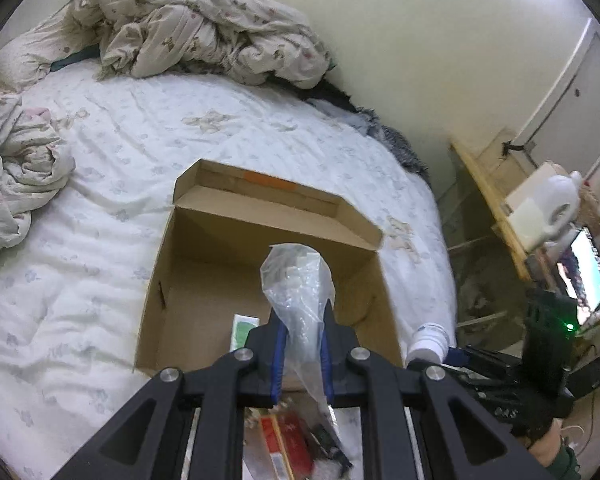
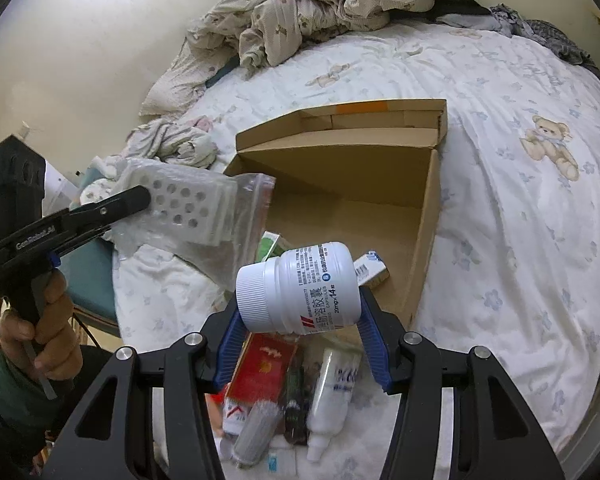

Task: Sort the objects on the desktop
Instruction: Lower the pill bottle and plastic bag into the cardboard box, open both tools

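An open cardboard box [image 1: 204, 280] lies on the bed; it also shows in the right wrist view [image 2: 428, 216]. My left gripper [image 1: 302, 330] is shut on a clear plastic bag [image 1: 300, 280] and holds it above the box's near edge. In the right wrist view that bag [image 2: 204, 208] holds a white perforated tray, beside the left gripper [image 2: 140, 200]. My right gripper [image 2: 300, 320] is shut on a white medicine bottle [image 2: 300, 292], held on its side over the box's near corner. The bottle [image 1: 428, 342] also shows in the left wrist view.
A green-white carton [image 1: 242, 330] and a blue-white carton [image 2: 370, 268] lie in the box. A pile lies in front of the box: red carton [image 2: 260, 368], white squeeze bottle [image 2: 332, 392], cotton swabs [image 2: 256, 428]. Crumpled bedding [image 1: 196, 24] lies beyond. A desk with a screen [image 1: 588, 276] stands right.
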A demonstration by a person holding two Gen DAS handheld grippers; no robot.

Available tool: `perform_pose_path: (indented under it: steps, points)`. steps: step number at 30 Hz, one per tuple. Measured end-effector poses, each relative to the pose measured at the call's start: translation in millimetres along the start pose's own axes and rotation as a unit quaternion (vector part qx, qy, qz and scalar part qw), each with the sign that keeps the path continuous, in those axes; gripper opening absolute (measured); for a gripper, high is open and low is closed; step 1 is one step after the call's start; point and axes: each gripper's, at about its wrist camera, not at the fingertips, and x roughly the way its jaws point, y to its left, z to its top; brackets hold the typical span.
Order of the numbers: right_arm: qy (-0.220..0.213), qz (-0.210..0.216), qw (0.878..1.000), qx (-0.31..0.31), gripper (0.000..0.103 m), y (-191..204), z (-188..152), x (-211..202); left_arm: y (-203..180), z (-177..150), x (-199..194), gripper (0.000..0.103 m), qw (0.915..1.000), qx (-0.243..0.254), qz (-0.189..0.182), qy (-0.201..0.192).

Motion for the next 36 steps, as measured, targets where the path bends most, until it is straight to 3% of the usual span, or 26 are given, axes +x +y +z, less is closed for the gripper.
perform_pose_path:
  steps: [11,20,25,26,28,29,31,36]
  points:
    - [0.051,-0.032,0.998,-0.026,0.057,6,25,61,42,-5,54,0.015,0.9978,-0.05,-0.007,0.043]
    - [0.095,-0.078,0.991,-0.052,0.057,7,18,105,43,-13,88,0.015,0.9959,-0.034,0.028,0.08]
    - [0.099,-0.088,0.99,-0.049,0.057,4,19,111,52,-15,90,0.015,0.9946,-0.054,0.029,0.085]
    - [0.101,-0.09,0.99,-0.049,0.06,4,18,112,53,-15,90,0.018,0.9943,-0.057,0.029,0.086]
    - [0.093,-0.094,0.99,-0.05,0.072,6,19,104,56,-16,90,0.04,0.9937,-0.063,0.029,0.088]
    - [0.088,-0.096,0.99,-0.051,0.079,6,19,100,57,-16,89,0.057,0.9939,-0.066,0.028,0.085]
    - [0.078,-0.099,0.991,-0.053,0.087,7,20,91,55,-15,79,0.06,0.9955,-0.067,0.021,0.064]
    - [0.053,-0.108,0.991,-0.058,0.087,11,21,69,48,-14,60,0.06,0.9973,-0.062,0.013,0.038]
